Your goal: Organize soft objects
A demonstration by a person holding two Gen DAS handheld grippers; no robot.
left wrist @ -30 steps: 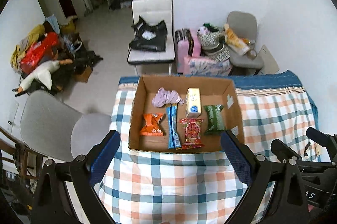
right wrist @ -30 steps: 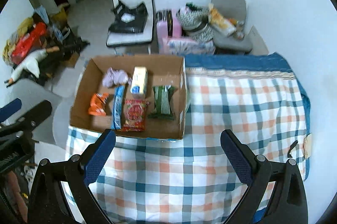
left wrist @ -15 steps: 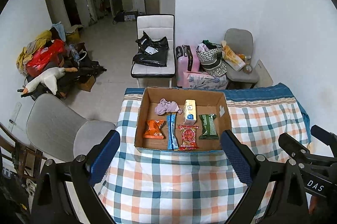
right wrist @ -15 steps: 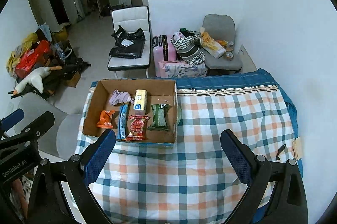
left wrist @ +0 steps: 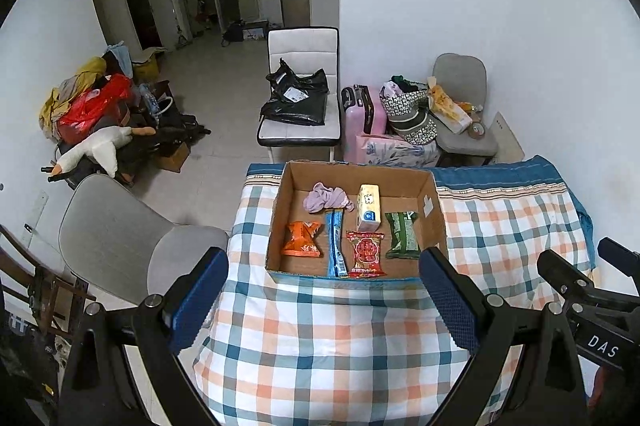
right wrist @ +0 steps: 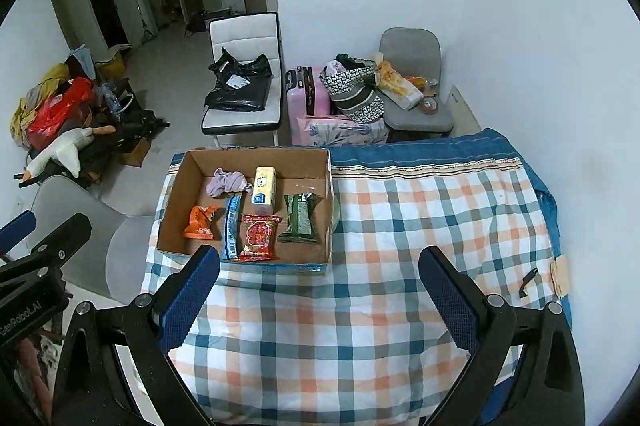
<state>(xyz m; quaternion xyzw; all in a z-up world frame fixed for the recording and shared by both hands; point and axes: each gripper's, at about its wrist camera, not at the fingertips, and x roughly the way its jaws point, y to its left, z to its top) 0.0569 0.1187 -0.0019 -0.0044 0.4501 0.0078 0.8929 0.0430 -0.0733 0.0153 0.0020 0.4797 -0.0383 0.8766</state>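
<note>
Cardboard box [left wrist: 434,209] sits on checked cloth [left wrist: 320,338], ahead of both claws, nr the cloth's far-left corner. Open top, flaps up.

Contents, seen from L claw cam:
- lilac crumpled cloth [left wrist: 328,197], far side of box, left of centre.
- pale yellow tissue pack [left wrist: 368,207] w/ blue mark, just right of the lilac cloth, lying lengthwise.
- orange snack bag [left wrist: 302,240], nearer row, furthest left.
- blue long packet [left wrist: 335,244], beside orange bag, runs front to back.
- red snack bag [left wrist: 366,253], nr front wall, touching or just beside blue packet; can't tell which.
- green packet [left wrist: 402,234], right end of the row.
All lie flat on box floor, none stacked.

L claw [left wrist: 324,300]: jaws wide apart, blue pads facing in, nothing between them, touching nothing. Held above cloth, box straight ahead betw the finger lines.

R claw [right wrist: 320,300]: jaws also wide apart, holding nothing. Box [right wrist: 330,201] is ahead and to its left; bare checked cloth [right wrist: 420,226] straight ahead.

Each claw shows at edge of the other's view, well apart.

Beyond the cloth: white chair [left wrist: 302,57] w/ black bags, pink suitcase [left wrist: 360,117], grey chair [left wrist: 460,77] piled w/ bags. Grey chair [left wrist: 112,238] left of L claw.
</note>
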